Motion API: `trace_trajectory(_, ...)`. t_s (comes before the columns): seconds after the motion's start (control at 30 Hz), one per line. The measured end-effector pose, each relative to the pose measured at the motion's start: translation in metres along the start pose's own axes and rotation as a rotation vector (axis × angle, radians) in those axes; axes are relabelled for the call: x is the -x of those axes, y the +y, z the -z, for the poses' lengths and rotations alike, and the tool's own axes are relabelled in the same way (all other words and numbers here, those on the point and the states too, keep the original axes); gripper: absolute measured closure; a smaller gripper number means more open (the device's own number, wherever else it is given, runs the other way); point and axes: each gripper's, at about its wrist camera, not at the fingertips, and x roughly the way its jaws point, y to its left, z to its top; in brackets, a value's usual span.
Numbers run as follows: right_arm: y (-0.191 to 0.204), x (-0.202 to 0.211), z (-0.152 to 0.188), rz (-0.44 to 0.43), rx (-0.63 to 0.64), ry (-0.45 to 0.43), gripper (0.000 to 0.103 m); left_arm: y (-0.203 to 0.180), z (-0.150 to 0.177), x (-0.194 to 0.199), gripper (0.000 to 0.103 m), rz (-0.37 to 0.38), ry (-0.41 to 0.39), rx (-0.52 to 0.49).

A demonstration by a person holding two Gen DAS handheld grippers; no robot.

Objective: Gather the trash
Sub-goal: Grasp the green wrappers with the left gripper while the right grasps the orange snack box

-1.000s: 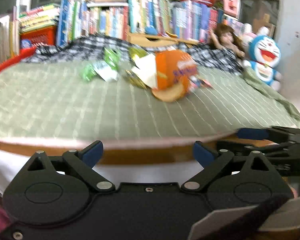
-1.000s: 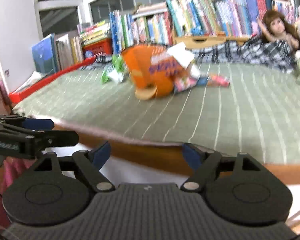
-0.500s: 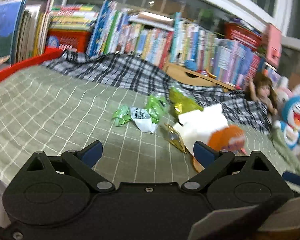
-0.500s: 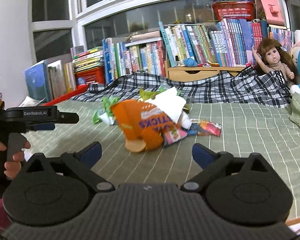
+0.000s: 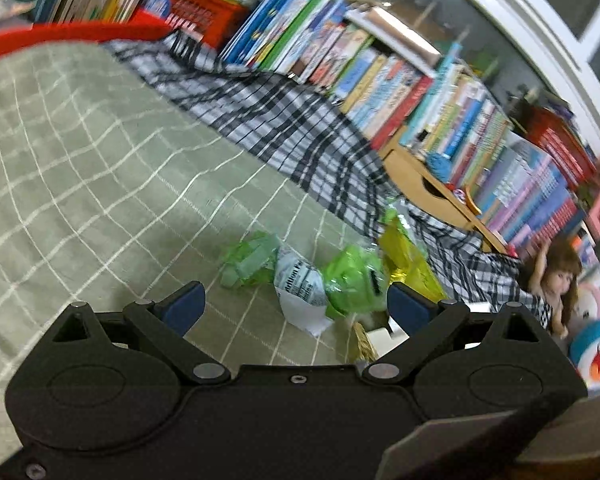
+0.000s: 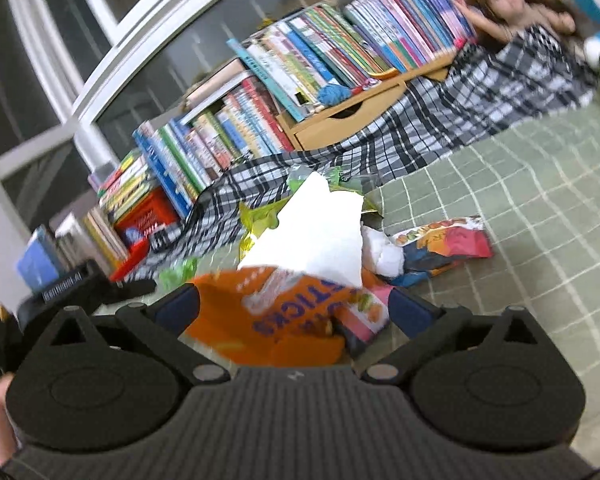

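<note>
A pile of trash lies on the green checked bedspread (image 5: 80, 184). In the left wrist view, green wrappers (image 5: 352, 280) and a white wrapper (image 5: 302, 292) lie just ahead of my open left gripper (image 5: 296, 306), with a yellow bag (image 5: 406, 256) beyond them. In the right wrist view, an orange snack bag (image 6: 276, 320) with white paper (image 6: 320, 232) on it sits between the wide-apart fingers of my open right gripper (image 6: 292, 308). A red and blue snack packet (image 6: 446, 242) lies to its right. Nothing is gripped.
A black-and-white plaid blanket (image 5: 284, 120) lies bunched behind the trash. Rows of books (image 5: 420, 92) and a wooden drawer box (image 6: 340, 120) line the back. A doll (image 6: 512, 4) and a blue plush toy (image 5: 598, 352) sit at the right. The left gripper body (image 6: 80, 286) shows at the right view's left edge.
Both grippers have moved forward from the bed's edge, over the bedspread and close to the trash pile. Both tilted. The orange bag now lies between the right fingers.
</note>
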Motion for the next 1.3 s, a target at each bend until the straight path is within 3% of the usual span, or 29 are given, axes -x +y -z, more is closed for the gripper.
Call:
trace_trajectory(0.2,-0.004,-0.03,-0.005,-0.014,-0.073,0.044,0.0,0.011,-0.001,-0.032,0.005,-0.013,0.047,0.111)
trace_trajectory(0.27,-0.006,-0.035,-0.007,-0.015,-0.089,0.043,0.0,0.012,-0.002,-0.035,0.004,0.005,0.027,0.14)
trace_trajectory(0.4,-0.007,-0.039,-0.012,-0.032,-0.126,0.031,0.0,0.019,-0.009,-0.044,0.003,0.056,0.051,0.271)
trace_trajectory(0.53,-0.005,-0.042,-0.013,-0.032,-0.127,0.03,0.0,0.022,-0.014,-0.053,0.002,0.046,0.042,0.378)
trace_trajectory(0.67,-0.001,-0.047,-0.013,-0.042,-0.122,0.032,0.0,0.011,-0.016,-0.063,0.002,0.017,0.05,0.356)
trace_trajectory(0.77,0.001,-0.05,-0.014,-0.067,-0.132,0.033,0.001,-0.002,-0.016,-0.07,0.008,-0.006,0.049,0.298)
trace_trajectory(0.83,0.002,-0.052,-0.015,-0.08,-0.135,0.035,0.007,-0.007,-0.014,-0.074,0.034,0.044,0.063,0.257)
trace_trajectory(0.9,0.003,-0.054,-0.016,-0.092,-0.137,0.041,0.019,-0.009,-0.011,-0.077,0.039,0.097,0.093,0.251)
trace_trajectory(0.97,0.004,-0.055,-0.015,-0.094,-0.139,0.055,0.036,-0.014,-0.008,-0.075,0.05,0.084,0.091,0.211)
trace_trajectory(1.1,0.007,-0.051,-0.012,-0.09,-0.121,0.064,0.059,-0.022,-0.005,-0.066,0.054,0.079,0.087,0.148)
trace_trajectory(1.3,0.014,-0.033,-0.016,-0.093,-0.079,0.011,0.07,-0.029,-0.005,-0.036,0.055,0.083,0.028,0.035)
